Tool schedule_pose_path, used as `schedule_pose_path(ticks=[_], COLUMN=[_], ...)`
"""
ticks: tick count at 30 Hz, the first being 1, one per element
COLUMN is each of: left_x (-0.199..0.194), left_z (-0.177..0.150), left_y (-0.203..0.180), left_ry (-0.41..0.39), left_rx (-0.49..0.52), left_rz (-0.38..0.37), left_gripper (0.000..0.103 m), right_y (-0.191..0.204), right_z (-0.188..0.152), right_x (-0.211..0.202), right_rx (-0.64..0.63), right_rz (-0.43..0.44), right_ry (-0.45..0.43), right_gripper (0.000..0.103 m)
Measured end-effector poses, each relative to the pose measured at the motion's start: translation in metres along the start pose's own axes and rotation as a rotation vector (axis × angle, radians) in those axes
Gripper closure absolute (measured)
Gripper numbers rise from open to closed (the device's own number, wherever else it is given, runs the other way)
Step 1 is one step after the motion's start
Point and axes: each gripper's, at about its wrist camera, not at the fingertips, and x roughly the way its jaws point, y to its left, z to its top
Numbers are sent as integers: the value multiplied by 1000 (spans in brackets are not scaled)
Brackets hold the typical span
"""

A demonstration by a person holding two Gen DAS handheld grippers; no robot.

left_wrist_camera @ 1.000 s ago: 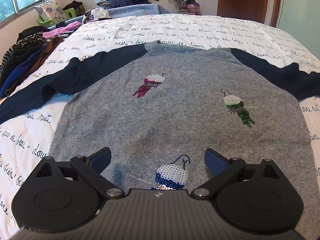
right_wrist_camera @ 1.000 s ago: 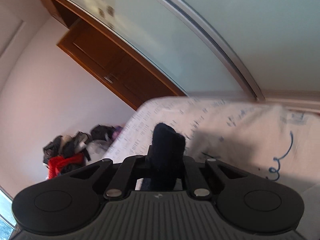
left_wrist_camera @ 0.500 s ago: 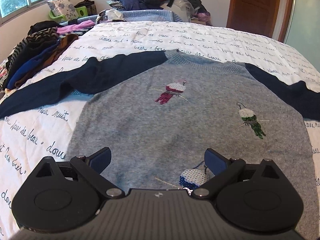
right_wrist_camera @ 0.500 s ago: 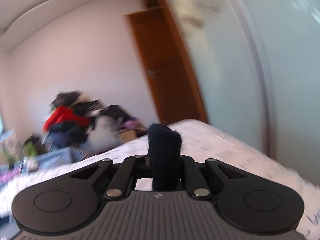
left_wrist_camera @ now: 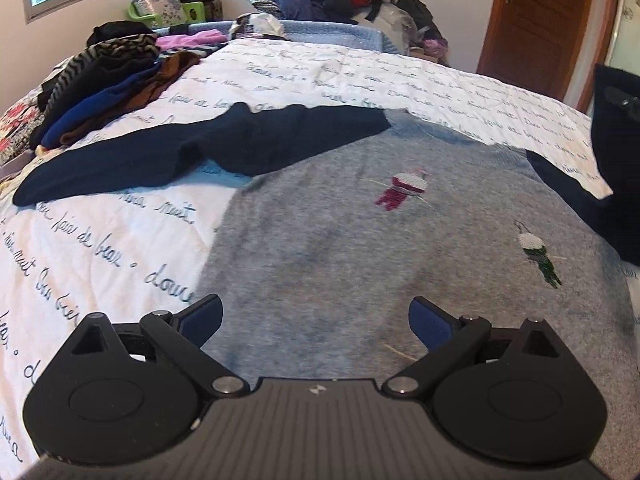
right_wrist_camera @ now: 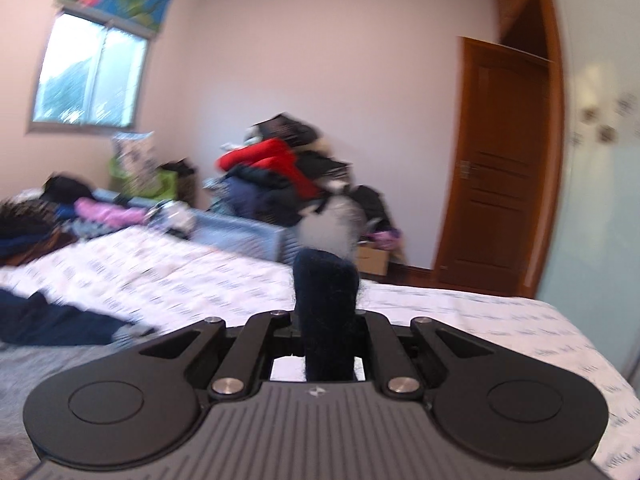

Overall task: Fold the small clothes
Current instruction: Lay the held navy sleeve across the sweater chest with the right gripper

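Observation:
A grey sweater (left_wrist_camera: 360, 248) with navy sleeves and sequin birds lies flat on the bed. Its left sleeve (left_wrist_camera: 168, 156) stretches out to the left. My left gripper (left_wrist_camera: 316, 322) is open and empty, low over the sweater's hem. My right gripper (right_wrist_camera: 326, 320) is shut on the navy cuff of the right sleeve (right_wrist_camera: 325, 300), held up above the bed. The lifted sleeve also shows at the right edge of the left wrist view (left_wrist_camera: 616, 160).
The white bedspread with script writing (left_wrist_camera: 100, 248) covers the bed. Folded clothes are stacked at the left edge (left_wrist_camera: 100, 80). A heap of clothes (right_wrist_camera: 280, 176) stands beyond the far end. A wooden door (right_wrist_camera: 496, 168) is at the right.
My right gripper has swung round with the sleeve cuff, from facing the wardrobe to facing across the bed. The left gripper has shifted left over the hem.

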Motion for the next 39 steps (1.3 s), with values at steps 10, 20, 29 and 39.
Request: schedule_pose_path(ticks=[10,20,29,39], left_x=[-6,-3,-3,-4], left_z=[0,-4,-9,-7], left_y=[40,62,70,82], left_ry=[6,21,32,20], left_rx=[-83,-125,-135,-164], left_rz=[6,14,21,42], left_gripper=[4,4,4,4], right_y=[132,228,260,274], right_z=[-12,-21,-25,-27], right_x=[39,76,93,93], right_rx=[-135,-254,-262,-261], right_rz=[161,222,231,293], right_ry=[110,160,179,207], right_gripper=[95,95,94,31])
